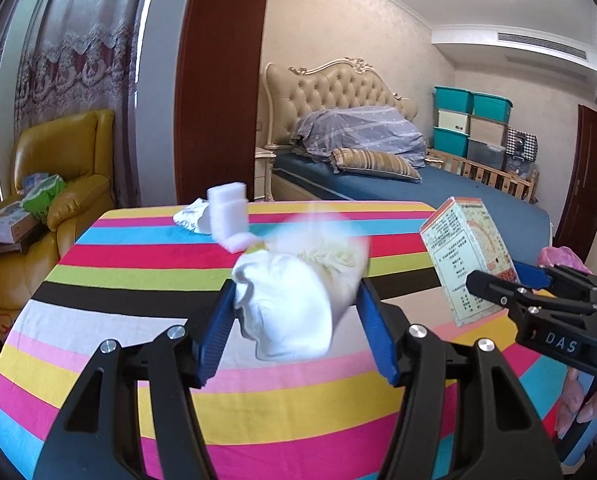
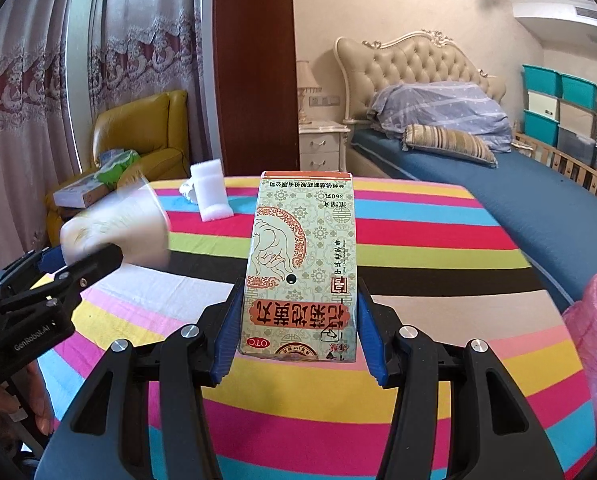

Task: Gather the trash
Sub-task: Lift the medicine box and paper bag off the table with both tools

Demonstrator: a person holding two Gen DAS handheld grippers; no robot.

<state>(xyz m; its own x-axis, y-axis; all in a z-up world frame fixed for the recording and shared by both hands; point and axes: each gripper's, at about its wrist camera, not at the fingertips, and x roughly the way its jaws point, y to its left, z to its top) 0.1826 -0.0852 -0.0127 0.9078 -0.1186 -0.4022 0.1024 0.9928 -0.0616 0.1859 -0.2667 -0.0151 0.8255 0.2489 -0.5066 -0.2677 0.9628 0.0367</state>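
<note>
My left gripper (image 1: 296, 300) is shut on a crumpled white tissue wad (image 1: 294, 300) and holds it above the striped table (image 1: 138, 292); it also shows blurred in the right wrist view (image 2: 114, 236). My right gripper (image 2: 298, 312) is shut on a green and orange medicine box (image 2: 300, 268), held upright above the table; the box also shows in the left wrist view (image 1: 464, 256). A white foam block (image 1: 228, 216) and a crumpled white wrapper (image 1: 190, 214) lie at the table's far edge.
A pink plastic bag (image 2: 596, 332) hangs at the table's right side. A yellow armchair (image 1: 62, 172) with boxes stands to the left. A bed (image 1: 398, 184) lies behind the table. Stacked storage bins (image 1: 470, 120) stand at the back right.
</note>
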